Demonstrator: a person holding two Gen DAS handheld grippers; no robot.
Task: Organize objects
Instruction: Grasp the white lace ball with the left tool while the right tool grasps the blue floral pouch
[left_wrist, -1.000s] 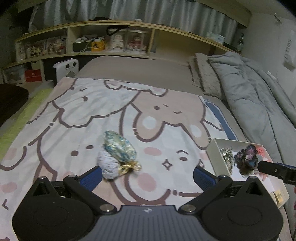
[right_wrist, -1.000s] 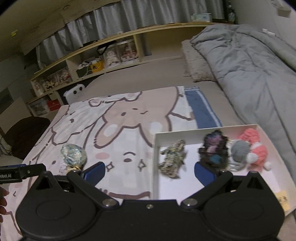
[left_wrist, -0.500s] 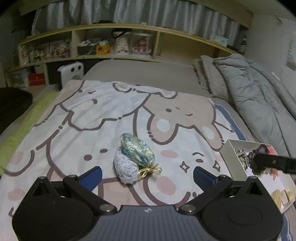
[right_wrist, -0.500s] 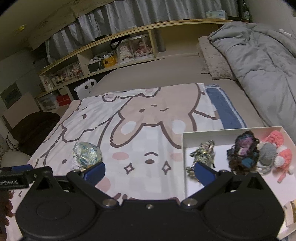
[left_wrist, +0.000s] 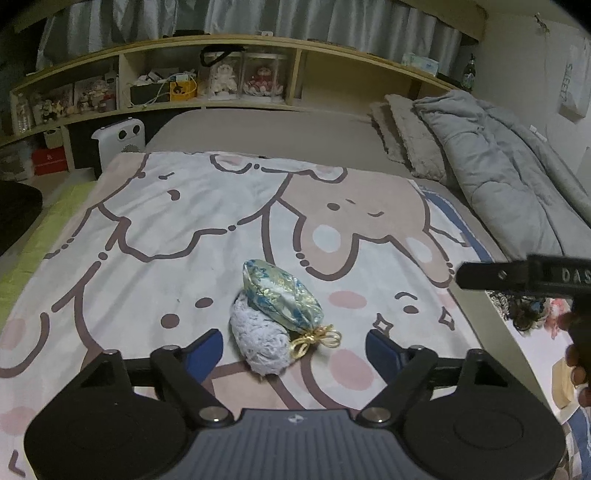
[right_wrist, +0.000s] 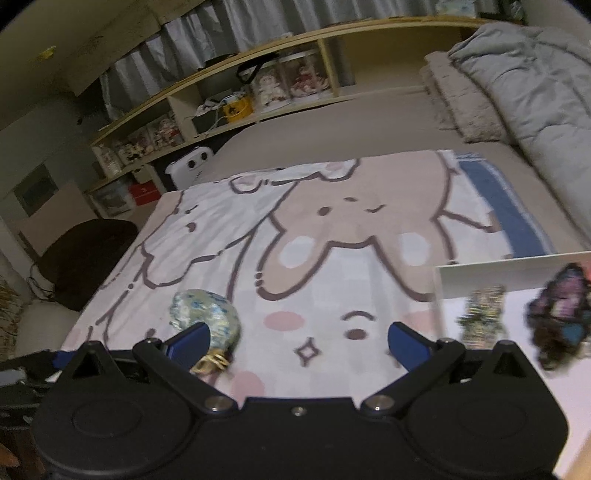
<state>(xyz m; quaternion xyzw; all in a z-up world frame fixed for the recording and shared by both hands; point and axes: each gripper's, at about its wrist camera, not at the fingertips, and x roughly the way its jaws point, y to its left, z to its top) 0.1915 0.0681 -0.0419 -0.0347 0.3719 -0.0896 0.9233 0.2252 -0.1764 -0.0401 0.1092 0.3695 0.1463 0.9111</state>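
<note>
— Closer now, both grippers have slid toward the pouches; left gripper is closing around the white pouch, untouched.
— And right gripper?
— Open, empty (brocade pouch leans on the white one). White box lies beyond.

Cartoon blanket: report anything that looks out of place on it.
Two small items lie loose on the blanket, outside the white box: a brocade pouch leaning on a pale lace bundle, touching. Nothing looks spilled or damaged.

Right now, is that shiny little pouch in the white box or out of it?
Out. The pouch lies on the cartoon blanket, leaning on a pale lacy bundle, apart from the box.
</note>
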